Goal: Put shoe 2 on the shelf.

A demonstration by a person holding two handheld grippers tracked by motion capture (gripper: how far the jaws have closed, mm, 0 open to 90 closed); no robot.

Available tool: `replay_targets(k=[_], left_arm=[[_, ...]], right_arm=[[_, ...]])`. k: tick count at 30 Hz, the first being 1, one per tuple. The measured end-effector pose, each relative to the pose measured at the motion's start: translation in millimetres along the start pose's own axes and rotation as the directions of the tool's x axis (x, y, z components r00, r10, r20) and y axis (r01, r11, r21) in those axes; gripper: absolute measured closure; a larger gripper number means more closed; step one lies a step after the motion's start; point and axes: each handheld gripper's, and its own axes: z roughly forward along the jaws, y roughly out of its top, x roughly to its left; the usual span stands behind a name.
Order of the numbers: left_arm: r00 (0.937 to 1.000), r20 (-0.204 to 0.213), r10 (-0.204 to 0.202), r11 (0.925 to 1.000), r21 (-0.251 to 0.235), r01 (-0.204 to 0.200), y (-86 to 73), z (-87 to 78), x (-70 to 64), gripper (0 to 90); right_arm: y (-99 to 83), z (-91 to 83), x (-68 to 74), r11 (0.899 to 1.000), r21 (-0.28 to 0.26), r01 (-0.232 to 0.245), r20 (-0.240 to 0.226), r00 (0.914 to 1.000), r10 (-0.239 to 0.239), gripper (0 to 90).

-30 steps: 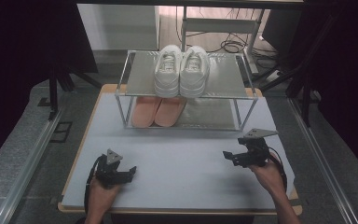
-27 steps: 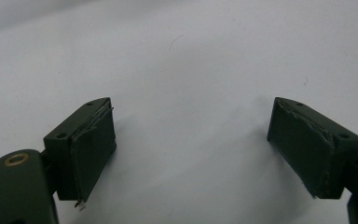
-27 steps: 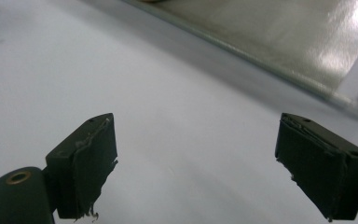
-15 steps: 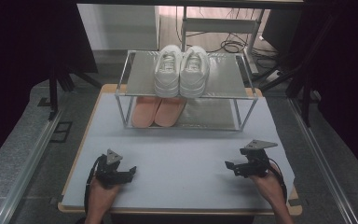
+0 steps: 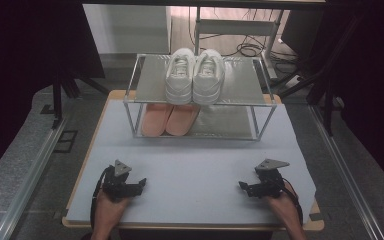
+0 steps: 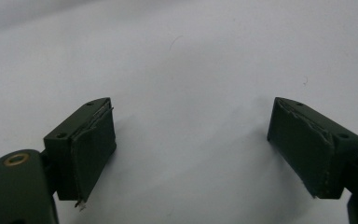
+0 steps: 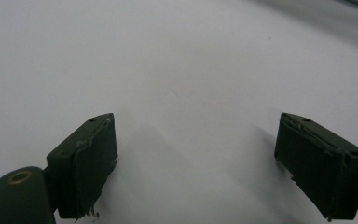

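grey table point(image 5: 195, 170) lies bare between left gripper point(image 5: 139, 183) and right gripper point(image 5: 242, 187).

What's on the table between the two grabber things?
Nothing: in the high view, bare table top stretches between the left gripper and the right gripper.

Pink shoes point(image 5: 170, 119) on lower shelf of rack point(image 5: 260, 102): heel ends hidden under the upper shelf plate, toes seen through the frame. White sneakers point(image 5: 195, 76) centre top: laces and any marks too small to read. Person's forearms cut off at bottom edge in high view. Left gripper point(image 5: 132, 186) lower left and right gripper point(image 5: 247, 188) lower right: jaw tips tiny and dark there. In both gripper views, jaw bases cut off by bottom edge, outer jaw clipped at right edge. Room beyond table dark, undetailed.
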Motion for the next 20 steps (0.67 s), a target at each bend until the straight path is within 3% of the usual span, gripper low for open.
replay_targets(k=[6,20], left_arm=[[1.0000,0.000,0.000,1.0000,0.000,0.000,0.0,0.0,-0.1,15.0],[1.0000,0.001,-0.001,1.0000,0.000,0.001,-0.2,0.0,0.0,15.0]], right_arm=[[-3.1,1.3,3.9,1.000,-0.028,0.009,0.016,0.9998,-0.009,11.8],[-4.2,1.7,4.7,0.999,-0.034,0.010,0.024,0.9997,-0.009,10.6]])
